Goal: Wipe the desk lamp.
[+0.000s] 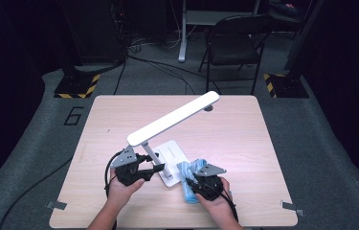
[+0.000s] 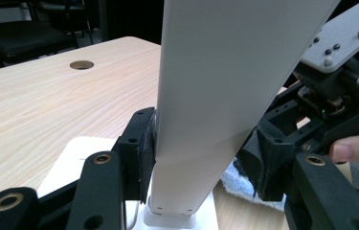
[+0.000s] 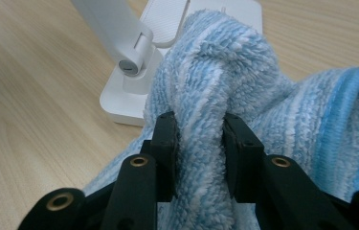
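We read a "6" [image 1: 73,116] on the floor. Our left gripper [image 1: 155,167] fingers clamp one white desk lamp [image 1: 173,119]; our right gripper [image 3: 199,136] fingers pinch one blue striped towel [image 3: 225,81]

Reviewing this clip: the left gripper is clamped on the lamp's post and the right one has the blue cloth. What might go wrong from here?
1. The lamp arm reaches far out from its small base; wiping pressure might tip it if the left gripper loosens.
2. The right gripper pinches only a fold of the blue cloth, which may slip free.
3. The loose cloth could snag on the hinge.
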The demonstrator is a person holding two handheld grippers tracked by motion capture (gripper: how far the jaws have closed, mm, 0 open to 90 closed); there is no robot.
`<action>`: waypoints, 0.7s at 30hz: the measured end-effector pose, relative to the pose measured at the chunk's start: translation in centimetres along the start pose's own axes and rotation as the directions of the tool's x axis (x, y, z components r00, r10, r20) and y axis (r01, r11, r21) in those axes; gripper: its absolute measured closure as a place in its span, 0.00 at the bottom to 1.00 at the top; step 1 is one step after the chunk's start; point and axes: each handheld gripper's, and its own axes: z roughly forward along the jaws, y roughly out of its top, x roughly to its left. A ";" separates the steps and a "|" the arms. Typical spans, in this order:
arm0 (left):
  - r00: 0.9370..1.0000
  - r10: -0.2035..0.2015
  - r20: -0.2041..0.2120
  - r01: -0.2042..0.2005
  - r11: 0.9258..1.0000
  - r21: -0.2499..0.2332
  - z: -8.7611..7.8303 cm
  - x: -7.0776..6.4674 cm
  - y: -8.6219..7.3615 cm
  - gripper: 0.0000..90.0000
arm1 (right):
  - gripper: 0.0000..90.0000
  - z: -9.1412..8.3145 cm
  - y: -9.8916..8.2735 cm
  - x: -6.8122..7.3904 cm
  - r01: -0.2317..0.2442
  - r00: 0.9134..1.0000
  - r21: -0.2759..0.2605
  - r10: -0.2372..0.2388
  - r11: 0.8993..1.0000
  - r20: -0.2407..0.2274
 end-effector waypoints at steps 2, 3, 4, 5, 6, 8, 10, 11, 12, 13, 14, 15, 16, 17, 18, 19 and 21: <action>1.000 0.005 -0.001 -0.005 1.000 0.011 -0.1 0.0 0.0 0.56 | 0.76 -0.2 0.0 -0.1 -0.001 1.000 -0.009 0.001 1.000 0.007; 1.000 0.004 0.003 -0.004 1.000 0.005 -0.1 0.0 0.0 0.56 | 0.76 -0.3 0.0 -0.2 -0.001 1.000 -0.009 0.001 1.000 0.006; 1.000 0.007 0.001 -0.007 1.000 0.002 -0.1 0.1 0.0 0.56 | 0.75 -0.5 0.0 -0.3 -0.011 1.000 -0.010 0.011 1.000 0.010; 1.000 0.011 -0.010 -0.011 1.000 0.005 -0.1 0.0 0.0 0.56 | 0.75 -0.5 0.0 -0.5 0.004 1.000 -0.012 -0.004 1.000 0.013; 1.000 0.013 -0.003 -0.013 1.000 0.011 -0.1 0.1 0.1 0.56 | 0.75 -0.6 0.0 -0.5 -0.010 1.000 -0.009 0.011 1.000 0.015; 1.000 0.009 0.004 -0.009 1.000 0.010 -0.1 0.0 0.1 0.56 | 0.75 -0.7 -0.1 -0.7 -0.009 1.000 -0.011 0.009 1.000 0.017; 1.000 0.013 0.004 -0.013 1.000 0.001 0.0 0.0 0.0 0.56 | 0.75 -0.8 -0.1 -0.9 -0.014 1.000 -0.015 0.015 1.000 0.016; 1.000 0.018 0.011 -0.018 1.000 0.005 0.0 -0.1 0.1 0.56 | 0.75 -1.0 -0.1 -1.0 -0.011 1.000 -0.012 0.011 1.000 0.018; 1.000 0.019 0.017 -0.019 1.000 0.007 0.0 -0.1 0.1 0.56 | 0.75 -1.0 -0.1 -1.1 -0.014 1.000 -0.018 0.014 1.000 0.019; 1.000 0.023 0.021 -0.023 1.000 0.006 0.0 -0.1 0.1 0.56 | 0.74 -1.1 -0.1 -1.2 -0.014 1.000 -0.014 0.014 1.000 0.017; 0.999 0.025 0.030 -0.025 1.000 0.009 0.0 -0.2 0.1 0.56 | 0.74 -1.1 -0.1 -1.3 -0.008 1.000 -0.017 0.009 1.000 0.016; 0.999 0.024 0.037 -0.025 1.000 0.010 0.1 -0.2 0.1 0.56 | 0.74 -1.2 -0.1 -1.3 -0.007 1.000 -0.015 0.007 1.000 0.015; 0.999 0.028 0.037 -0.029 1.000 0.009 0.1 -0.3 0.1 0.56 | 0.74 -1.3 -0.1 -1.3 -0.013 1.000 -0.013 0.013 1.000 0.013; 0.999 0.033 0.039 -0.034 0.999 0.005 0.2 -0.3 0.1 0.56 | 0.74 -1.4 -0.1 -1.4 -0.014 1.000 -0.014 0.014 1.000 0.016; 0.998 0.034 0.044 -0.035 0.999 0.009 0.2 -0.4 0.2 0.56 | 0.74 -1.4 -0.1 -1.3 -0.018 1.000 -0.018 0.019 1.000 0.019; 0.998 0.031 0.049 -0.031 0.999 0.011 0.3 -0.5 0.2 0.56 | 0.74 -1.5 -0.1 -1.3 -0.015 1.000 -0.021 0.016 1.000 0.020; 0.998 0.034 0.061 -0.035 0.999 0.014 0.4 -0.7 0.2 0.56 | 0.74 -1.6 -0.1 -1.3 -0.006 1.000 -0.030 0.007 1.000 0.022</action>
